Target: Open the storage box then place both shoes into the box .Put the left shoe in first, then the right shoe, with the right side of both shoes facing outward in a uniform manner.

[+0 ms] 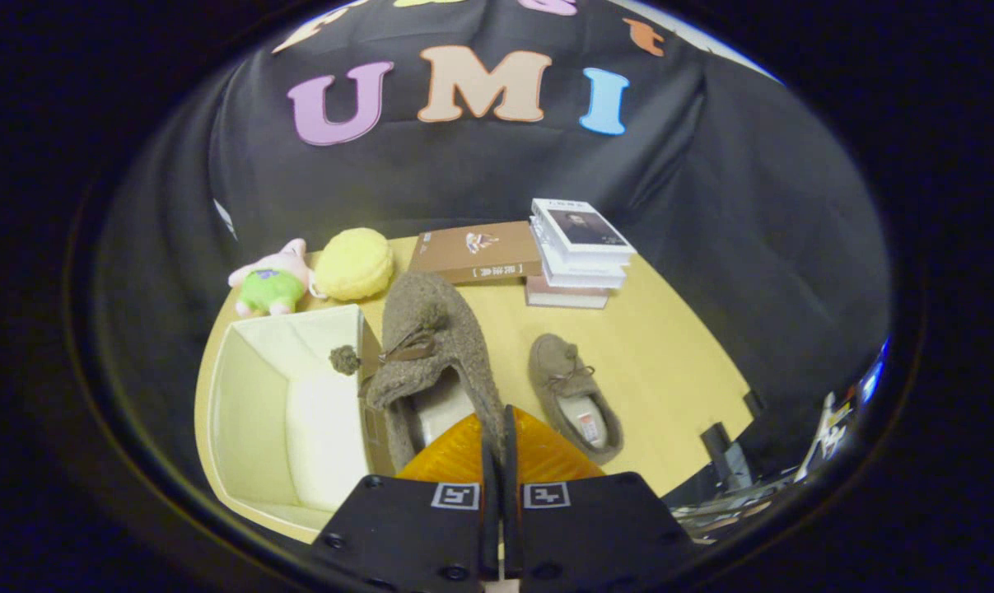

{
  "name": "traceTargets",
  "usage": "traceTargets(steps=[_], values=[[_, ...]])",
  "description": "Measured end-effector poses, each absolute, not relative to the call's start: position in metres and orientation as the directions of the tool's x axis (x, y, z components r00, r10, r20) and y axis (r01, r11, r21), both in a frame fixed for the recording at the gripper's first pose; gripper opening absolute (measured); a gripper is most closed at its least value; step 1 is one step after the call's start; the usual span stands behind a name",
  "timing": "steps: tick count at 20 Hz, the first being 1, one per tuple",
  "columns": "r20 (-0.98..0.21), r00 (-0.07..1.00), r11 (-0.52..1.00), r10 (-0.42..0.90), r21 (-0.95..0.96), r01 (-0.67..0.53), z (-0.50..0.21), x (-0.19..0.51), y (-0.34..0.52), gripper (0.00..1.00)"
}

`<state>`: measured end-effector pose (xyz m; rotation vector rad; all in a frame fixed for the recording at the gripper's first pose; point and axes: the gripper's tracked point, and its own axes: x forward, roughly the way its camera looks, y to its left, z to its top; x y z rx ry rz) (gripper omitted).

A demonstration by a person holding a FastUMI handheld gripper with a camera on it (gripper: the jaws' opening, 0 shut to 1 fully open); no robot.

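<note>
My gripper (495, 428) is shut on the rim of a brown fuzzy shoe (431, 354) and holds it lifted, toe pointing away from me. Its pompom (345, 360) dangles over the open cream storage box (249, 395), which stands just left of the held shoe. The box's inside shows nothing in it. The second brown shoe (575, 395) lies on the yellow table (669, 362) to the right of my fingers, toe pointing away and its opening facing up.
Beyond the box sit a pink and green plush toy (270, 280) and a yellow round plush (353, 263). A brown book (478, 251) and a stack of books (579, 247) lie at the table's far side. The table's right edge drops off near dark gear (727, 461).
</note>
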<state>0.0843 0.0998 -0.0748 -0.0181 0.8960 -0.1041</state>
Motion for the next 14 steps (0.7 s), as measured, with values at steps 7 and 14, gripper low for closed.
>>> traceTargets(steps=[7,14], values=[[-0.742,0.666,0.997,0.078,0.076,-0.032,-0.016,0.095,0.221,0.06],[-0.806,0.590,0.998,0.046,0.014,-0.059,-0.069,0.064,0.295,0.05]])
